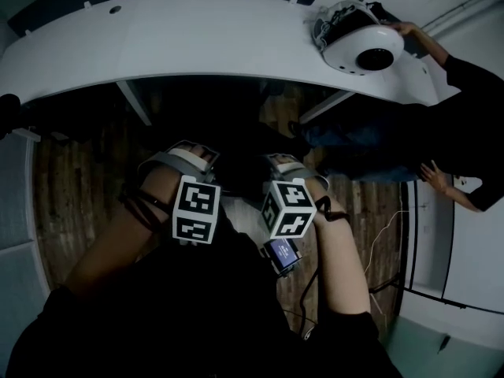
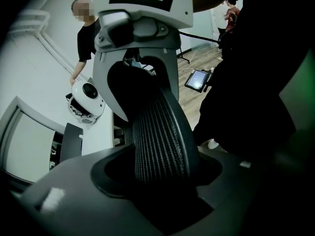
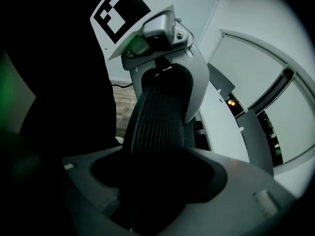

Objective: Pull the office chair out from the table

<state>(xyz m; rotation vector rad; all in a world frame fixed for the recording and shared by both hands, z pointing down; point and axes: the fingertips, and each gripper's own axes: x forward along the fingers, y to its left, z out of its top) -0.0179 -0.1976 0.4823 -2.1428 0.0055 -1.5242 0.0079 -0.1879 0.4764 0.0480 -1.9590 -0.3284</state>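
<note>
The black office chair [image 1: 236, 132] stands between me and the curved white table [image 1: 197, 38], and it is very dark in the head view. My left gripper [image 1: 183, 157] and right gripper [image 1: 285, 166] sit side by side on the top of its backrest. In the left gripper view the ribbed mesh backrest edge [image 2: 160, 136] runs between the jaws of my left gripper [image 2: 157, 181], with the right gripper [image 2: 142, 28] clamped further along it. The right gripper view mirrors this: the mesh [image 3: 157, 127] fills my right gripper [image 3: 157, 181], and the left gripper [image 3: 157, 38] holds on beyond.
A person [image 1: 465, 109] stands at the right with a hand on a white dome device [image 1: 361, 44] on the table. A small screen [image 1: 282, 254] hangs by my right arm. Cables [image 1: 386, 242] trail over the wooden floor at the right.
</note>
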